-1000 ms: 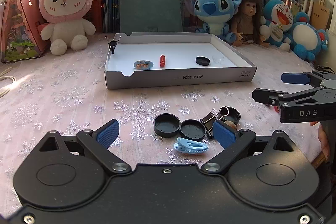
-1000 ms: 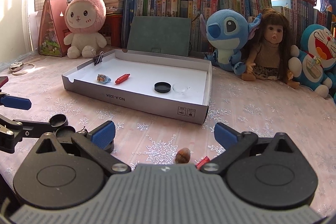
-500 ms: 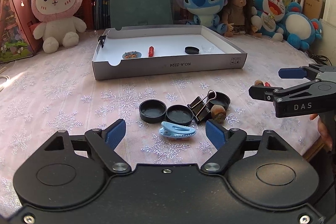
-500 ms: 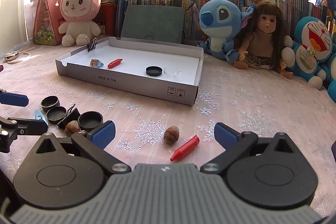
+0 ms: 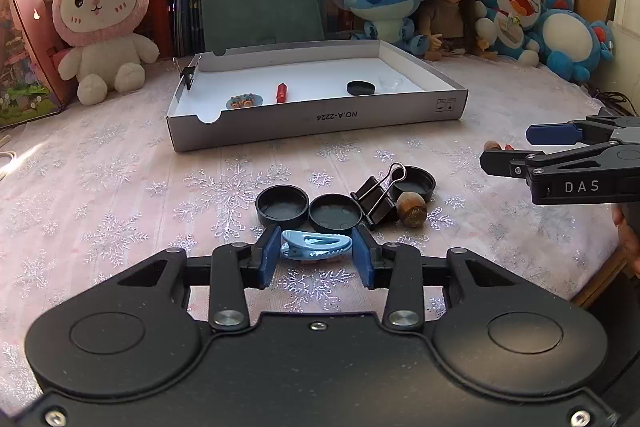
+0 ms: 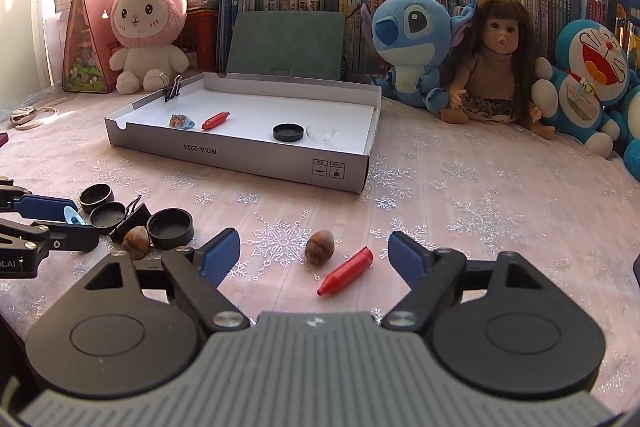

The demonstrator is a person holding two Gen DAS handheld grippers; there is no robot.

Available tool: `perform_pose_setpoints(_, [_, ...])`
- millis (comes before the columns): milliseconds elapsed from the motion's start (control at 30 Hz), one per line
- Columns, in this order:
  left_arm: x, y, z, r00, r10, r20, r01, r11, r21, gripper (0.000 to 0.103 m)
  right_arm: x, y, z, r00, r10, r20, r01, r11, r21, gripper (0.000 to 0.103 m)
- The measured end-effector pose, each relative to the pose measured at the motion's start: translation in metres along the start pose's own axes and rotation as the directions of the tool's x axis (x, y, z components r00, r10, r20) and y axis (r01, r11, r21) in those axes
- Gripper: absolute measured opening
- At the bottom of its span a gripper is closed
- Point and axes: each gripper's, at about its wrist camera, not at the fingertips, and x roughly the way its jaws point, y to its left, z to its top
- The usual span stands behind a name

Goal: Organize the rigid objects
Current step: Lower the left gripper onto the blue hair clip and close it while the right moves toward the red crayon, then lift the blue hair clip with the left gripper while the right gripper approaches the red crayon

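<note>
A light blue hair clip (image 5: 316, 245) lies on the tablecloth between the pads of my left gripper (image 5: 315, 259). The jaws are closing and the pads touch its two ends. Just beyond it sit three black caps (image 5: 282, 203), a black binder clip (image 5: 376, 199) and an acorn (image 5: 412, 209). My right gripper (image 6: 314, 257) is open with its jaws closing. A second acorn (image 6: 319, 247) and a red crayon (image 6: 346, 277) lie loose between its fingers. The grey box tray (image 5: 320, 123) stands farther back with a red crayon, a black cap and small items inside.
Plush toys (image 6: 148, 23), a doll (image 6: 496, 67) and rows of books line the back edge. A binder clip (image 6: 173, 89) is clipped on the tray's far left rim. The table's front right edge (image 5: 600, 267) is close, with a person's hand (image 5: 630, 239) beside it.
The left jaws have closed from wide apart onto the ends of the blue clip. The right jaws have narrowed a little around the acorn and crayon.
</note>
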Motion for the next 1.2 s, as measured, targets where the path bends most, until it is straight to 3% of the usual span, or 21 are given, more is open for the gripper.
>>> perform_pose_setpoints(633, [-0.007,0.024,0.003,0.997,0.079,0.006,-0.078,0.995,-0.065,0.037,0.001,-0.008,-0.005,0.997,-0.061,-0.038,0.062,0.998,0.016,0.051])
perform_pose_setpoints(933, [-0.006,0.027,0.004,0.996,0.094,0.004,-0.093,0.992,-0.080,0.037,0.002,-0.010,-0.006,0.996,-0.078,-0.052,0.080,0.997,0.018,0.045])
perform_pose_setpoints(1200, [-0.006,0.027,0.003,0.994,0.105,-0.002,-0.105,0.991,-0.087,0.037,0.001,-0.013,-0.009,0.993,-0.093,-0.071,0.093,0.996,-0.003,0.046])
